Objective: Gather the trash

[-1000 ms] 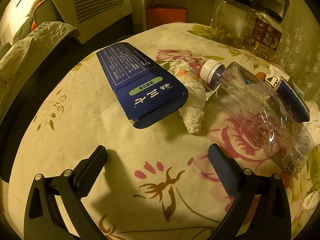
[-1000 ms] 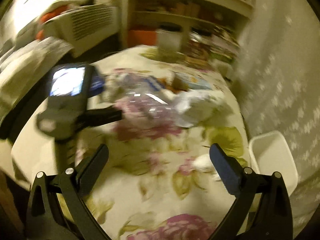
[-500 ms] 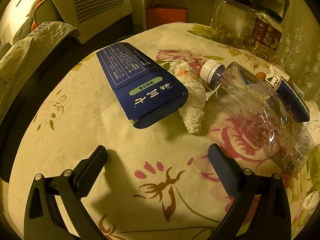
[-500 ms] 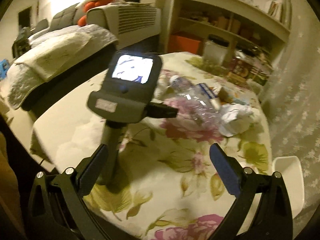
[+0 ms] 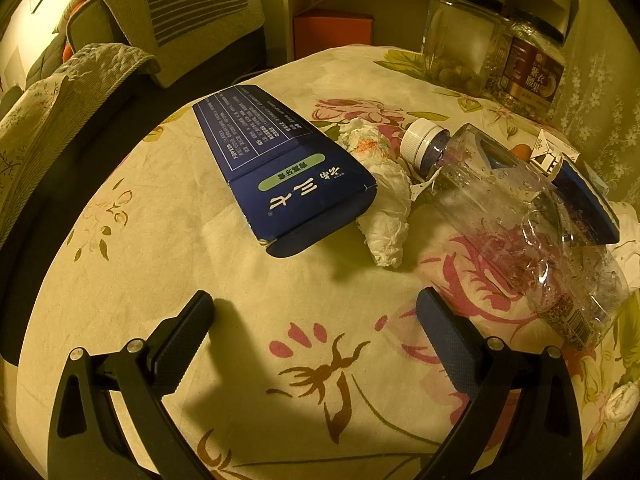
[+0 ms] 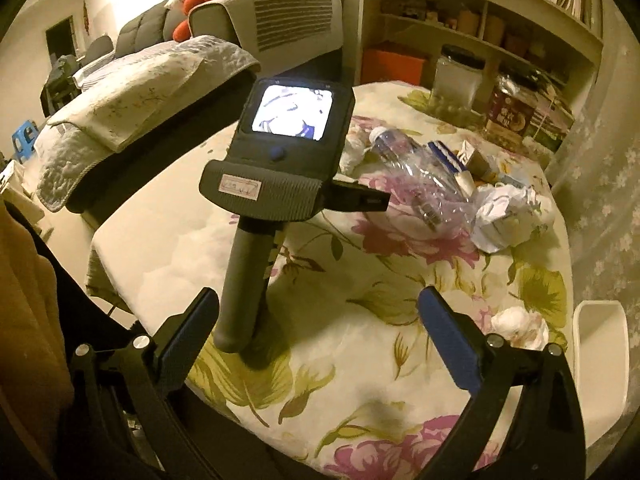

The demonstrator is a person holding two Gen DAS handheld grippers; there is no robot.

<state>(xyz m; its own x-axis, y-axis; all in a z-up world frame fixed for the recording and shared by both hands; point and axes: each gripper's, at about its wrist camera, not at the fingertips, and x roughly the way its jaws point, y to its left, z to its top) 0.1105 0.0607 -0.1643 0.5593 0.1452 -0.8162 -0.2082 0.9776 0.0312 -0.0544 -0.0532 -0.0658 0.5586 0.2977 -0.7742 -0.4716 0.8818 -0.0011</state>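
Trash lies on a floral tablecloth [image 5: 248, 360]. In the left wrist view I see a flat dark blue carton [image 5: 280, 168], a crumpled white tissue [image 5: 384, 200] beside it and a clear plastic bottle [image 5: 512, 216] on its side. My left gripper [image 5: 314, 320] is open and empty, resting on the cloth short of the carton. My right gripper [image 6: 316, 316] is open and empty above the table's near edge. In its view the left gripper's body [image 6: 280, 168] stands ahead, with the bottle [image 6: 416, 168] and a crumpled paper ball [image 6: 508, 216] beyond.
Two large jars [image 5: 496, 60] stand at the table's far side. A white bin [image 6: 600, 368] sits at the table's right edge, with a small paper wad [image 6: 520, 328] near it. A sofa [image 6: 152, 92] lies to the left and shelves [image 6: 472, 28] stand behind.
The left gripper has not moved. The right gripper's view swung left and pulled back, so the left gripper's body now stands in the middle of it.
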